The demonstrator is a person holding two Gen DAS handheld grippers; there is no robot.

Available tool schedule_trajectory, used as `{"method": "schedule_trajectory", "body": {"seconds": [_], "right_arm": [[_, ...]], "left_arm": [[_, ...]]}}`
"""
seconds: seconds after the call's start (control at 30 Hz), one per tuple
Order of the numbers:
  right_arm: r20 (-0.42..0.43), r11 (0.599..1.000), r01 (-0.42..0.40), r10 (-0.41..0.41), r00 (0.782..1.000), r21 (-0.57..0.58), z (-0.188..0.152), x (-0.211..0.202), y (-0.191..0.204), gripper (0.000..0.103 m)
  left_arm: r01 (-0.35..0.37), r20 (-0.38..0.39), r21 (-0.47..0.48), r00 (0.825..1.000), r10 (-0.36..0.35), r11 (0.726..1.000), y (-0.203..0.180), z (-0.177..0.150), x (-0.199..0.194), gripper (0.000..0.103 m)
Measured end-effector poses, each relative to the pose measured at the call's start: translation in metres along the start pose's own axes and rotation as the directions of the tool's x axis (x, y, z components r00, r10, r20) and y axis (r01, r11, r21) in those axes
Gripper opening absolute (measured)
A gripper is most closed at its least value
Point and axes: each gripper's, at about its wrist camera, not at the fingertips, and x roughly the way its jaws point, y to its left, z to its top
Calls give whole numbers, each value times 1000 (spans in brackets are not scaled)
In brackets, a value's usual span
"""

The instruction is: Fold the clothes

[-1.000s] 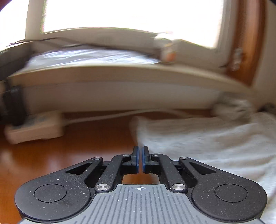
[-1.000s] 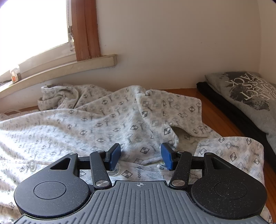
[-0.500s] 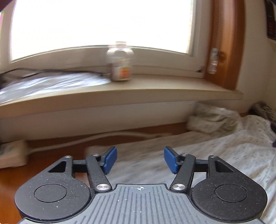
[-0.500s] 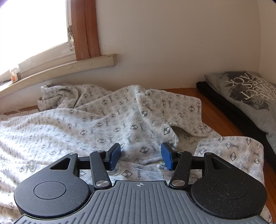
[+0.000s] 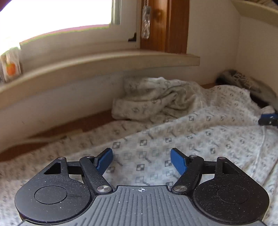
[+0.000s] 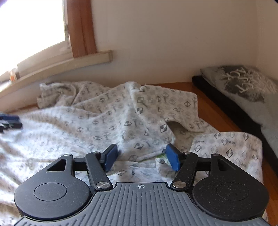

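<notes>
Left gripper (image 5: 141, 160) swung from windowsill onto patterned garment (image 6: 107, 121), jaws now apart, right gripper (image 6: 142, 159) likewise spread, holding nothing

Bright window (image 5: 57, 15), beige sill (image 5: 104, 62), white wall (image 6: 173, 43).

Both tools look alike. The left gripper (image 5: 141, 160) and right gripper (image 6: 141, 158) each carry two blue rectangular pads on matte black, speckled linkage arms. Silver screws pin the arms near a grey ribbed body marked with a small white crosshair at its front edge. A round black disc flanks it on either side.
</notes>
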Motion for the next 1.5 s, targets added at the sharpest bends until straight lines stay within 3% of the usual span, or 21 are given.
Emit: {"method": "schedule_trajectory", "body": {"seconds": [0.1, 0.13, 0.2, 0.27, 0.37, 0.47, 0.57, 0.67, 0.8, 0.97, 1.07, 1.17, 1.2, 1.23, 1.3, 1.33, 1.43, 1.5], "right_arm": [[32, 1000, -17, 17, 999, -2, 1, -5, 1, 59], [43, 999, -36, 36, 998, -5, 3, -8, 2, 45], [66, 996, -88, 86, 994, 25, 9, -15, 1, 30], [99, 992, -113, 108, 989, 47, 19, -20, 1, 30], [120, 999, -36, 39, 992, -29, 32, -14, 9, 31], [69, 999, 22, -19, 997, -43, 34, 9, 7, 38], [16, 999, 26, -26, 1000, -25, 28, 28, 0, 43], [45, 1000, 16, -17, 999, 18, 32, 22, -9, 44], [90, 997, 62, -67, 994, 51, 53, 14, -23, 52], [-31, 992, 51, -47, 998, 117, 79, 51, -45, 62], [-85, 990, 109, -102, 991, 89, 82, 73, -49, 65], [-117, 985, 83, -65, 991, 151, 80, 87, -58, 66], [-117, 983, 69, -50, 992, 173, 79, 88, -61, 59], [-97, 982, 65, -49, 994, 176, 79, 83, -61, 34], [-56, 982, 57, -47, 997, 183, 80, 74, -62, 6], [-31, 982, 58, -54, 998, 181, 81, 68, -62, 5], [92, 976, 161, -175, 980, 149, 90, 27, -63, 5], [64, 964, 235, -244, 968, 123, 88, 21, -70, 5]], "left_arm": [[38, -14, 20, 999, -38, 999, 10, -1, 2, 75], [51, -21, 51, 999, -50, 997, 9, -3, 0, 76], [70, -29, 97, 997, -68, 993, 6, -7, -4, 77], [71, -30, 112, 997, -68, 991, 3, -13, -11, 78], [71, -31, 124, 997, -68, 990, 2, -21, -22, 78], [67, -34, 126, 997, -63, 990, 2, -23, -25, 79], [45, -44, 128, 998, -40, 991, 2, -16, -23, 79], [15, 8, 127, 1000, -17, 992, 5, 1, -21, 80], [-10, 60, 88, 998, 4, 996, 17, 17, -11, 80], [23, 53, 41, 998, -25, 999, 29, 15, -1, 80], [43, 50, 13, 998, -43, 999, 36, 14, 6, 80], [53, 50, -7, 997, -53, 999, 41, 13, 9, 80], [55, 50, -10, 997, -54, 998, 41, 13, 9, 80], [55, 50, -11, 997, -54, 998, 41, 13, 9, 80], [51, 50, -13, 997, -50, 999, 41, 12, 9, 80], [49, 51, -14, 998, -48, 999, 41, 12, 8, 80], [44, 53, -12, 998, -44, 999, 41, 12, 7, 80], [43, 46, -7, 998, -43, 999, 41, 12, 8, 80]]}}
